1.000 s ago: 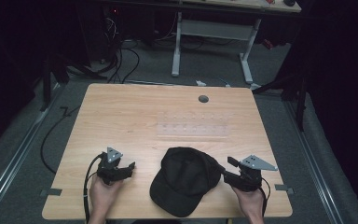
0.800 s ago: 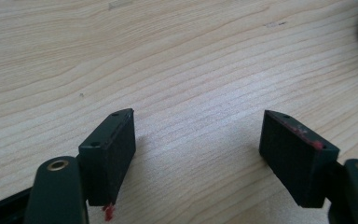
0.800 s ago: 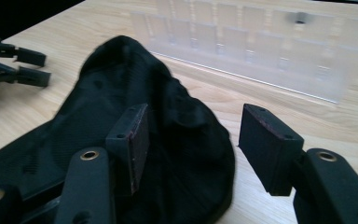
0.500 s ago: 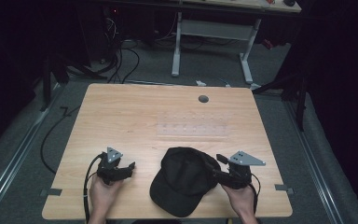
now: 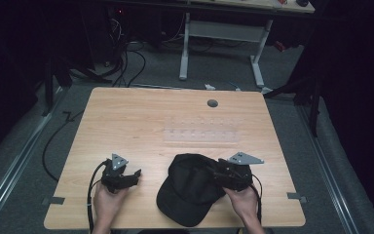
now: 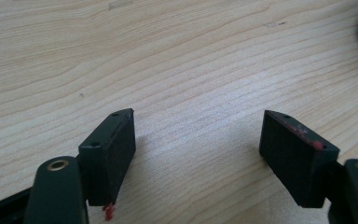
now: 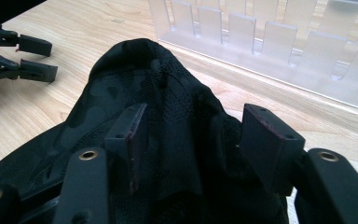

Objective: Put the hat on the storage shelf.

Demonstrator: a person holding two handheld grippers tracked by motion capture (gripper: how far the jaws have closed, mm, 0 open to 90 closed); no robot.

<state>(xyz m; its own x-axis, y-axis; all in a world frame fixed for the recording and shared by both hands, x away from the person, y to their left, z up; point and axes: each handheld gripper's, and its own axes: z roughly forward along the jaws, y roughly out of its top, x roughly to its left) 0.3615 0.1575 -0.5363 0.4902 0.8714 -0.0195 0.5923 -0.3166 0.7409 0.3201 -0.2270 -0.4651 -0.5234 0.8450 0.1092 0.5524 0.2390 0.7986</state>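
Cap (image 5: pixel 195 187) is lying at the table's (image 5: pixel 126 122) near edge in the high view, right gripper (image 5: pixel 222 175) reaching its crown. Left gripper (image 6: pixel 198 140) is idling, jaws apart over bare wood. Right gripper view: jaws are straddling cap fabric, unclamped; closing comes next, I judge.

Black tongs (image 7: pixel 193 140), red-smeared pads (image 6: pixel 292 127)

Cap (image 5: pixel 195 187): black, with a faint tone-on-tone camouflage pattern on the crown and a fine mesh texture at the rear. Tabletop (image 5: pixel 141 122): light wood with a wavy brown grain. Rack (image 5: pixel 202 134): clear, frosted plastic. Left tool (image 6: pixel 200 154): black, with brass-coloured rivets and red traces on the pad edges. Right tool (image 7: pixel 191 140): black, with brass-coloured rivets and dark reddish pad edges. Plate (image 5: pixel 246 158) on the right tool: grey. Floor (image 5: pixel 24 161): grey.
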